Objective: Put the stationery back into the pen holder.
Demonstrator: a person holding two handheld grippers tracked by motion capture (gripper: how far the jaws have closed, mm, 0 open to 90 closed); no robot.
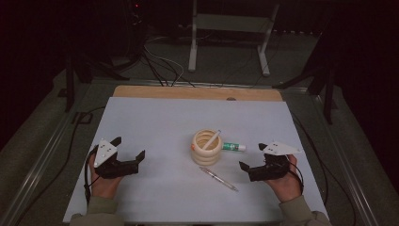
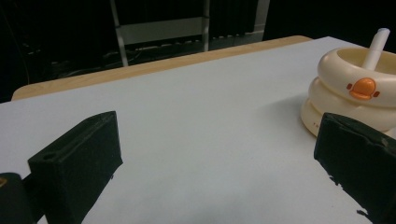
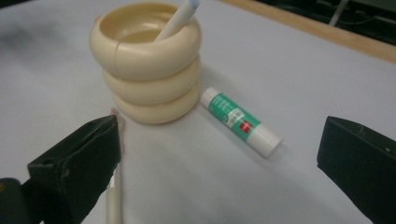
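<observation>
Pale table (image 1: 155, 117) — cream pen holder (image 1: 206, 148), glue stick (image 1: 234, 147), both grippers wide.

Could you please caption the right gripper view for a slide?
Open right gripper facing a cream ringed pen holder, a glue stick beside it and a pen near its left jaw.

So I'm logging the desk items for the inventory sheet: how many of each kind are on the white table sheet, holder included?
Cream ringed plastic pen holder: 1
White pen standing tilted in the holder: 1
Clear slim pen lying on the sheet: 1
White and green glue stick lying beside the holder: 1
Total: 4
</observation>
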